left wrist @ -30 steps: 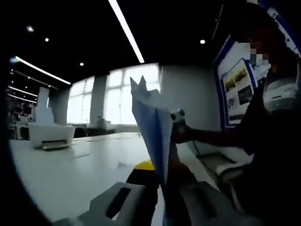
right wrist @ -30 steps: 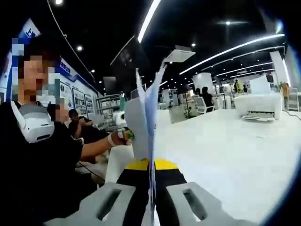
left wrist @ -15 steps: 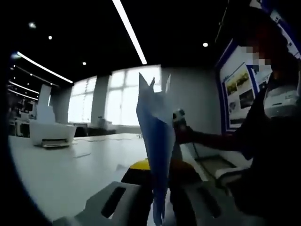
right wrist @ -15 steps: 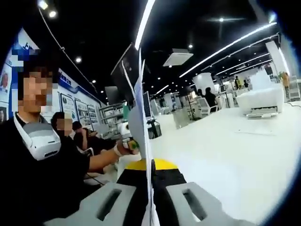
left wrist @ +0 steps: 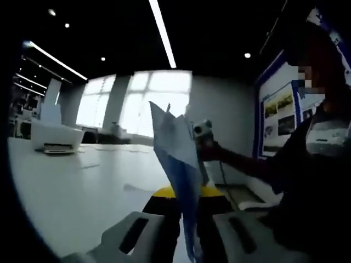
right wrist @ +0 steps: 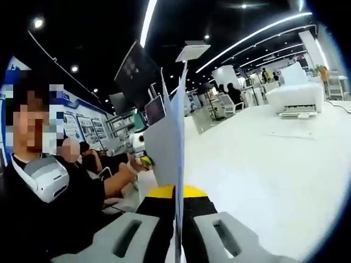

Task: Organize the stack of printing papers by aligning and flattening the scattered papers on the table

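Left gripper view gives me the broad white table (left wrist: 71, 192) running off toward a white printer (left wrist: 52, 134), and my left gripper (left wrist: 186, 230) clamped on the stack of papers (left wrist: 175, 164), which stands upright on edge above the table with uneven top corners. Right gripper view shows the table (right wrist: 274, 164) again with a printer (right wrist: 293, 98) at its far side, a person in dark clothes (right wrist: 44, 213) at the left, and my right gripper (right wrist: 176, 230) pinching the papers (right wrist: 167, 148) from the opposite end, seen edge-on between its jaws.
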Available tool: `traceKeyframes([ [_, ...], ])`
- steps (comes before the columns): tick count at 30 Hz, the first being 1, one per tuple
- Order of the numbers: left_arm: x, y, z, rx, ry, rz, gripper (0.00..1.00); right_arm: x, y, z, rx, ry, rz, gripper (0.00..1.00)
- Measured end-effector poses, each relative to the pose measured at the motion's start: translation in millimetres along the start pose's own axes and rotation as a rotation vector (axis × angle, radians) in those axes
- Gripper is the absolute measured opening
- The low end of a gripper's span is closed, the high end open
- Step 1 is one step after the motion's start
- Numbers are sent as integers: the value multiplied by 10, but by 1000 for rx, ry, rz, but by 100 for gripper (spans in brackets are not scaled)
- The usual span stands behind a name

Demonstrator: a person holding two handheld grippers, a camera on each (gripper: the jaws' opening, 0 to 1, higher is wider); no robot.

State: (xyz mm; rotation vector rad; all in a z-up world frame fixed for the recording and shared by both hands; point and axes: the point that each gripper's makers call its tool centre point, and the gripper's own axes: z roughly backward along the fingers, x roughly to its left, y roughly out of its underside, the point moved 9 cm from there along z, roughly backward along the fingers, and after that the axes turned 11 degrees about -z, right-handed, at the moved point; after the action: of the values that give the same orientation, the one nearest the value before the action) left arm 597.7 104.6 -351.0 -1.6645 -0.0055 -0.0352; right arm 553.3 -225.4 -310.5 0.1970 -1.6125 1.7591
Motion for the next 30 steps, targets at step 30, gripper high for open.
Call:
traceKeyframes([
  [30,-315,-21,-92,-37,-136,430,6,77,-248,24,138,26,-245,0],
])
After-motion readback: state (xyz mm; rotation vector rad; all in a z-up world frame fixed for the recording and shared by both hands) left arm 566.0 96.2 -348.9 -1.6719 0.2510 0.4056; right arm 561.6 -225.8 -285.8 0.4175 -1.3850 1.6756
